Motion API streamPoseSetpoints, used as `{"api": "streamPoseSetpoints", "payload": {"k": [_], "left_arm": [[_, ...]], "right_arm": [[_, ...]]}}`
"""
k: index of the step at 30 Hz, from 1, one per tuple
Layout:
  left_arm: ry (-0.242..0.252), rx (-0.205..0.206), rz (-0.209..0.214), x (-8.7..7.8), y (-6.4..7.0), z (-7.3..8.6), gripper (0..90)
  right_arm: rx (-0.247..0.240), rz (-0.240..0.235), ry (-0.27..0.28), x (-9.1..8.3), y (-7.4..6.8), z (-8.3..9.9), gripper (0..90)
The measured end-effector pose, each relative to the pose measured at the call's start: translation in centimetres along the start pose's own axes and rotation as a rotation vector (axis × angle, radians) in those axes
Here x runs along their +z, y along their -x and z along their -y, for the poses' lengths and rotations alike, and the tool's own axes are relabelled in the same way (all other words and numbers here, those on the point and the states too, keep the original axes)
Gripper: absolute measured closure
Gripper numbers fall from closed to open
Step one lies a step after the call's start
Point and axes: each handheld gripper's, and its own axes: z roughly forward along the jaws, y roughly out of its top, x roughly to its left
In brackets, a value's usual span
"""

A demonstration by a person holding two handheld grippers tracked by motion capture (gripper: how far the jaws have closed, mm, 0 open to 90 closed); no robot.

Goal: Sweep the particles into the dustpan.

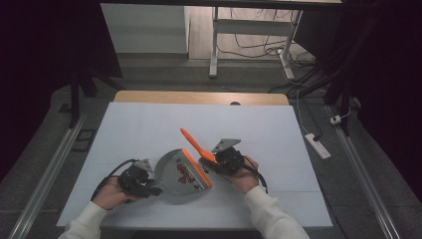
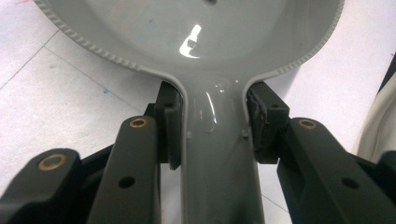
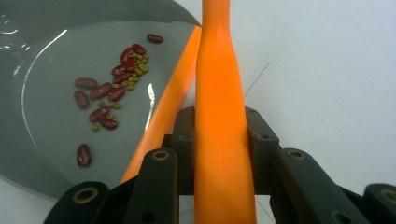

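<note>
The left claw (image 1: 149, 186) is clenched on the grey handle of a dustpan (image 1: 175, 175), which lies flat on the white counter (image 1: 149, 129) in front of the person, near the front edge. In the left gripper view the two black pads (image 2: 169, 128) press against either side of the narrow handle just below where it widens into the pan (image 2: 205, 37), and the ribbed rim of the pan curves away to both sides.

The right claw (image 1: 211, 162) is grasping the orange handle of a small brush (image 1: 195, 144). In the high view the handle slants up and away toward the far left, while the brush's lower end meets the orange lip (image 1: 196, 168) along the dustpan's open edge. In the right gripper view the handle (image 3: 222, 116) runs straight up between the jaws, held snugly on both sides, with the orange lip (image 3: 163, 112) slanting just beside it on the left.

Inside the pan lies a loose scatter of beans (image 3: 112, 88): dark red kidney-shaped ones and a cluster of small greenish ones, gathered near the middle, with one red bean (image 3: 83, 155) apart toward the near side and another (image 3: 155, 38) close to the lip. In the high view the same beans (image 1: 185, 173) show as a reddish patch just inside the orange edge.

Both of the person's hands, in white sleeves (image 1: 271, 214), come in from the bottom, one on each side of the dustpan.
</note>
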Motion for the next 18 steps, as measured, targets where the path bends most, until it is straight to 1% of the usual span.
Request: {"api": "streamPoseSetpoints", "payload": {"k": [3, 6, 9, 10, 12, 13, 16, 18], "left_arm": [[0.002, -0.003, 0.0, 0.0, 0.0, 0.0, 61.6], [0.002, -0.004, 0.0, 0.0, 0.0, 0.0, 61.6], [0.002, -0.004, 0.001, 0.0, 0.0, 0.0, 61.6], [0.002, -0.004, 0.001, 0.0, 0.0, 0.0, 61.7], [0.002, -0.004, 0.001, 0.1, 0.0, 0.0, 61.6], [0.002, -0.004, 0.001, 0.1, 0.0, 0.0, 61.6], [0.002, -0.006, 0.005, 0.1, 0.0, 0.0, 61.6], [0.001, -0.003, 0.004, 0.1, 0.0, 0.0, 61.6]], "right_arm": [[-0.013, -0.001, 0.002, 0.1, -0.4, -0.1, 69.7], [0.003, -0.035, 0.013, 0.2, -0.8, -0.3, 69.7], [-0.005, -0.034, 0.016, 0.3, -1.6, -0.6, 69.7], [-0.005, -0.046, 0.028, 0.3, -1.8, -0.7, 69.7], [0.012, -0.098, 0.054, 0.0, -2.0, -1.0, 69.7], [0.008, -0.106, 0.063, -0.1, -2.2, -1.2, 69.7], [-0.019, -0.106, 0.102, -0.6, -2.6, -1.5, 69.7], [-0.018, -0.084, 0.122, -1.0, -2.3, -1.7, 69.7]]}}
